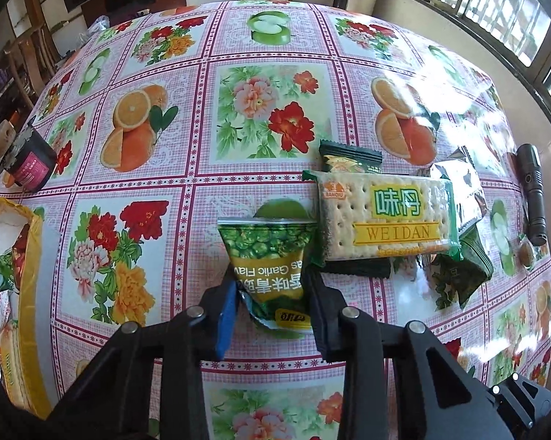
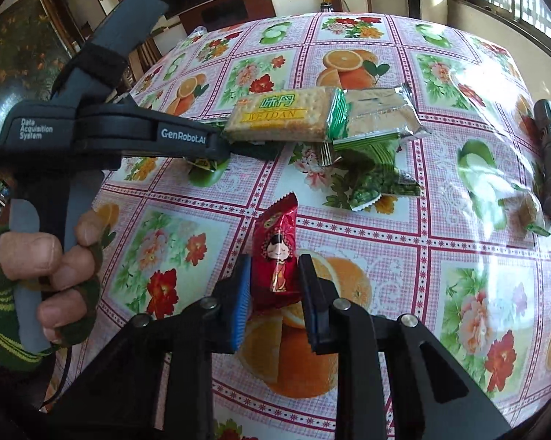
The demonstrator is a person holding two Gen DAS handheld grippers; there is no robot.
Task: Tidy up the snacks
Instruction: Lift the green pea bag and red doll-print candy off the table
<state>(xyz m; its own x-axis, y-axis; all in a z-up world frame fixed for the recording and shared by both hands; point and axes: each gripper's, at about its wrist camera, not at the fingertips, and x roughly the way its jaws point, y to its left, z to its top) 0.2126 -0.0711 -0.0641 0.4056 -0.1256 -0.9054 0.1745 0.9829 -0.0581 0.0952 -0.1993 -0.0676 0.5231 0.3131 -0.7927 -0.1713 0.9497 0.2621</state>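
Where the left wrist camera looks along its own fingers, the left gripper is clamped on a green foil packet of garlic-flavoured peas, its blue pad pressing one side and its black pad the other. The packet's lower half sits between the jaws while its top points away over the flower-and-fruit patterned plastic tablecloth. Just beside it lies a clear-wrapped pack of pale "WEIDAN" crackers, resting on dark green wrappers, with a silver foil packet touching its far end. A black flashlight lies near the table's edge, and a yellow-rimmed bag stands at the opposite side.

In the right wrist view, the right gripper is closed on a small red foil candy packet with a cartoon doll, which stands upright between the pads. The left gripper reaches in from the side, its tip beside the cracker pack, held by a hand in a green striped sleeve.
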